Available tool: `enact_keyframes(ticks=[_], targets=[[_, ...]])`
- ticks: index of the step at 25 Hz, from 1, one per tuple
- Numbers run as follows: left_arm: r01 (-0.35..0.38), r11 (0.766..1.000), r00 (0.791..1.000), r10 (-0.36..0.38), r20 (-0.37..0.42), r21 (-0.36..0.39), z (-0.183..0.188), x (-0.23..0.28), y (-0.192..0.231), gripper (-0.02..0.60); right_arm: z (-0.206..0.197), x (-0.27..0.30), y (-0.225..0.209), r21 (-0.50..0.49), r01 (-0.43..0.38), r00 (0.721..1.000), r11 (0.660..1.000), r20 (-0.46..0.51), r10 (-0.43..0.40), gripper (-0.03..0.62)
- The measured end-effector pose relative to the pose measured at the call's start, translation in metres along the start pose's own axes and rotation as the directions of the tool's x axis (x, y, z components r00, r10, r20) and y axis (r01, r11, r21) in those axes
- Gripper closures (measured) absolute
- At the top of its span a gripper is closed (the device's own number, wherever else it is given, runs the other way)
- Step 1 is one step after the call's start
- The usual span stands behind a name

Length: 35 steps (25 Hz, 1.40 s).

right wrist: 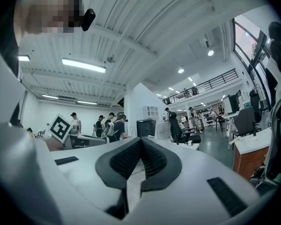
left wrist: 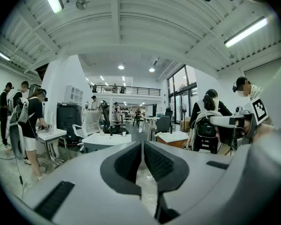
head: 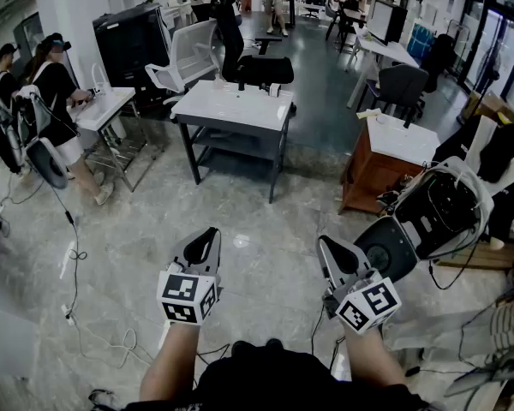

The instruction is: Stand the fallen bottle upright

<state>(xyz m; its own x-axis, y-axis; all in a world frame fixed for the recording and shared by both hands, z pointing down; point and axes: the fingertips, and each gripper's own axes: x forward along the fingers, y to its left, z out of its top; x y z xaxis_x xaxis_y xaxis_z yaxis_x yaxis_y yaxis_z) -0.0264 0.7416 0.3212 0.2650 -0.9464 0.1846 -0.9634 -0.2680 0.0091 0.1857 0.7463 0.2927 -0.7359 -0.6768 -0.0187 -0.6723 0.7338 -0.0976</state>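
Note:
I can make out no fallen bottle in any view. A white table (head: 231, 107) stands ahead across the bare floor, with a couple of small items on it, one of them a small white object (head: 275, 89). My left gripper (head: 207, 235) is held level over the floor, well short of the table, shut with nothing between its jaws. My right gripper (head: 325, 245) hangs beside it, also shut and empty. In the left gripper view the left gripper (left wrist: 143, 143) points toward the table (left wrist: 107, 140). In the right gripper view the right gripper (right wrist: 140, 140) has its pads pressed together.
A wooden desk (head: 384, 157) stands at the right, with a black-and-white device (head: 433, 217) near my right hand. People stand at a small white table (head: 103, 107) on the left. Cables (head: 75, 255) trail over the floor. Office chairs (head: 188, 58) stand behind the table.

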Motion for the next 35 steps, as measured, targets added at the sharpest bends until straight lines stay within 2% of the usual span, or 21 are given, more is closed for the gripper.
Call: enact_keyframes(ticks=[8, 17, 21, 24, 27, 35], targets=[[-0.009, 1.000, 1.000, 0.009, -0.015, -0.009, -0.005, -0.001, -0.006, 0.549, -0.001, -0.008, -0.004, -0.004, -0.003, 1.000, 1.000, -0.005, 0.003, 0.583], [0.003, 1.000, 1.000, -0.003, -0.028, -0.013, -0.003, 0.008, -0.032, 0.549, 0.006, -0.031, -0.020, -0.016, 0.001, 1.000, 1.000, -0.002, -0.001, 0.583], [0.006, 1.000, 1.000, -0.006, -0.025, -0.017, 0.001, 0.010, -0.046, 0.549, 0.012, -0.043, -0.015, -0.058, -0.050, 0.999, 0.997, 0.003, 0.051, 0.582], [0.005, 1.000, 1.000, -0.006, -0.025, -0.021, -0.003, 0.010, -0.057, 0.548, 0.007, -0.050, -0.017, -0.012, -0.085, 0.996, 0.996, 0.011, 0.085, 0.582], [0.004, 1.000, 0.999, -0.005, -0.045, -0.027, -0.015, 0.012, -0.065, 0.549, -0.005, -0.056, -0.025, 0.030, -0.086, 0.996, 0.996, 0.001, 0.086, 0.582], [0.019, 0.999, 0.998, -0.021, -0.065, -0.035, -0.029, 0.047, -0.065, 0.549, -0.020, -0.046, -0.053, 0.052, -0.068, 0.998, 0.996, -0.007, 0.068, 0.582]])
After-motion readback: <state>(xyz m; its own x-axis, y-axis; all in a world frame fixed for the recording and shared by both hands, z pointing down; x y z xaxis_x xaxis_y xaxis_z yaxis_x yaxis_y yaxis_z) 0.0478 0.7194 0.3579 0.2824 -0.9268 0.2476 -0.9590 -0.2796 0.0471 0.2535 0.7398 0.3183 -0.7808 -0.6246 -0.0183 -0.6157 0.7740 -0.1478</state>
